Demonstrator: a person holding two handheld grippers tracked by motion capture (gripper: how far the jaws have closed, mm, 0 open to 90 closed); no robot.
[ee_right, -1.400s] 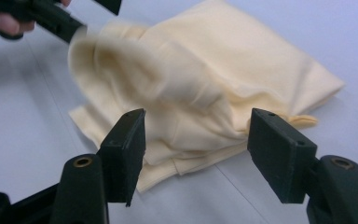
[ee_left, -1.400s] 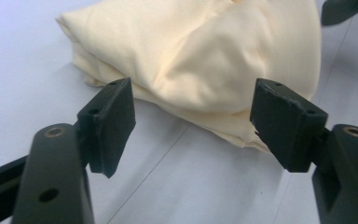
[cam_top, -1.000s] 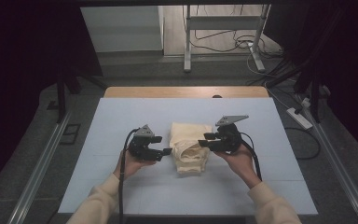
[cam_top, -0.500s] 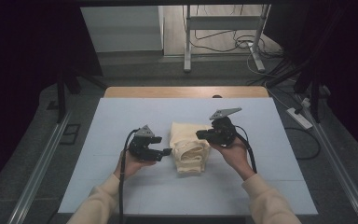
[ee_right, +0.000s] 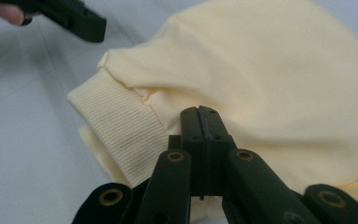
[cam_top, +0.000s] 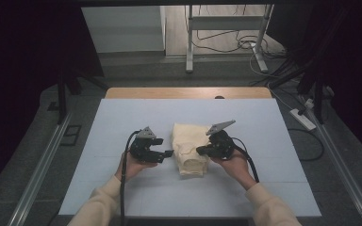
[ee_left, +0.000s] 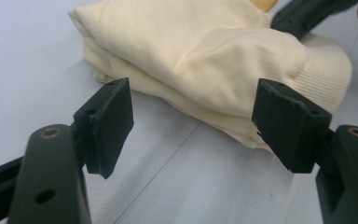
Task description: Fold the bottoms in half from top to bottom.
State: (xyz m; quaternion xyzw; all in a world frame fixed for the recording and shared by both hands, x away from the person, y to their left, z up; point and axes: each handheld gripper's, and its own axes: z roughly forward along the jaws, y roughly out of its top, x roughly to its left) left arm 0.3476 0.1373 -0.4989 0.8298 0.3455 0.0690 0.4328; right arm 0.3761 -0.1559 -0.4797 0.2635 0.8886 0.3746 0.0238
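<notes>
Cream garment (cam_top: 188, 147): right gripper (cam_top: 201, 151) lowered, fingers apparently closed empty.

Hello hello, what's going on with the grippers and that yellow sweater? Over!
Left gripper open beside folded sweater. Right gripper shut, pads together at sweater's edge; fabric pinch unclear. Nothing in the way.

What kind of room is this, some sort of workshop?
Most likely a lab or recording studio rather than a home. A pale blue table stands between dark curtains, loose cables trail over the floor behind, and a person works on a folded cream garment with a cabled hand-held tool.
</notes>
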